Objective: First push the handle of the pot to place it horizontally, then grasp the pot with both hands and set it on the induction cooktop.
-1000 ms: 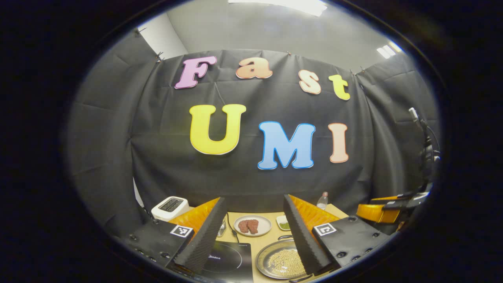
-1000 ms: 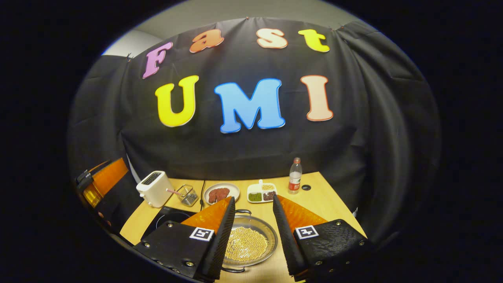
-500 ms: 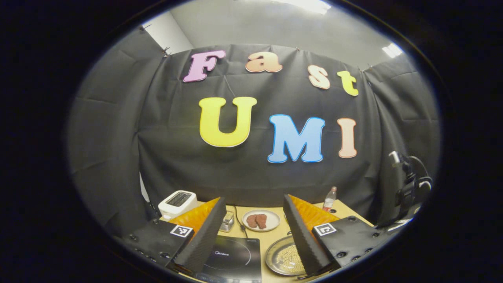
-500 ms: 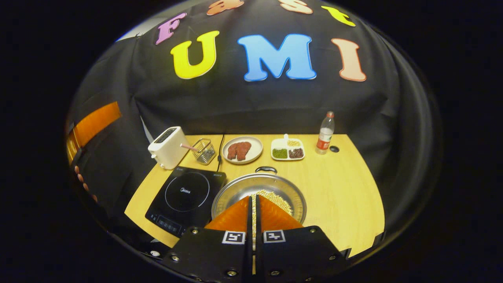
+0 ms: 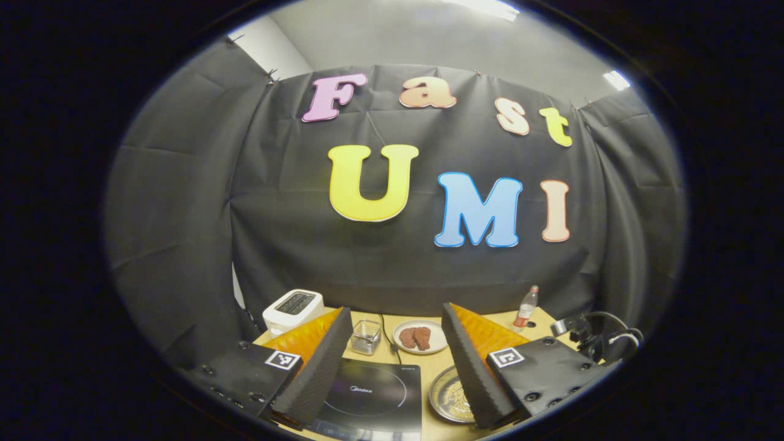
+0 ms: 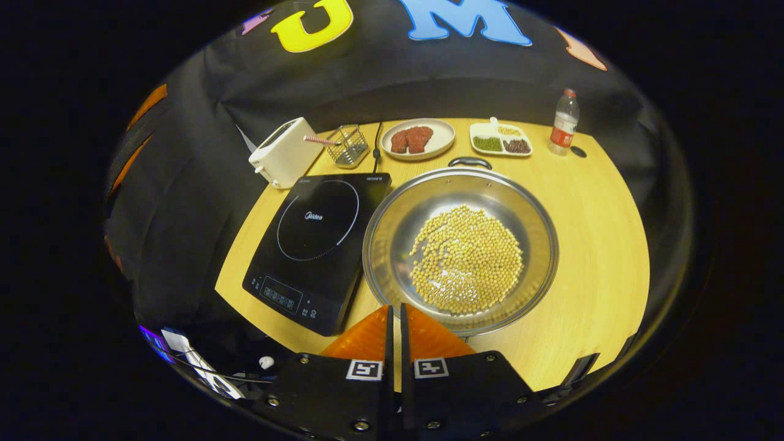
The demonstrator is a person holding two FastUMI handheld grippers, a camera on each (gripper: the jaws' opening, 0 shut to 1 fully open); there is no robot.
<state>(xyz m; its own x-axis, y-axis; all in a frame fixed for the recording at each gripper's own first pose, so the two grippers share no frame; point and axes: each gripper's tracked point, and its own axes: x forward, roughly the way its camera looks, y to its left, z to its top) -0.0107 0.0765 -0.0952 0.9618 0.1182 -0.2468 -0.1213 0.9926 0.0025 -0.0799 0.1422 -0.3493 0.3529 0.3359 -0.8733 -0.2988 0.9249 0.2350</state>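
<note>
A: Count, wooden surface (image 6: 588,233)?
B: One round steel pot (image 6: 460,251) of beans, just right of one black induction cooktop (image 6: 318,236); one white toaster (image 6: 283,152).
A: Claws?
B: Right claw (image 6: 395,315) together above the pot's near rim; left claw (image 5: 397,361) apart, aloft.

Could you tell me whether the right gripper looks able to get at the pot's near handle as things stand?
Probably yes. The right gripper, jaws together, hangs just above the near rim of the pot, with nothing between them. The near handle itself is hidden behind its fingers.
</note>
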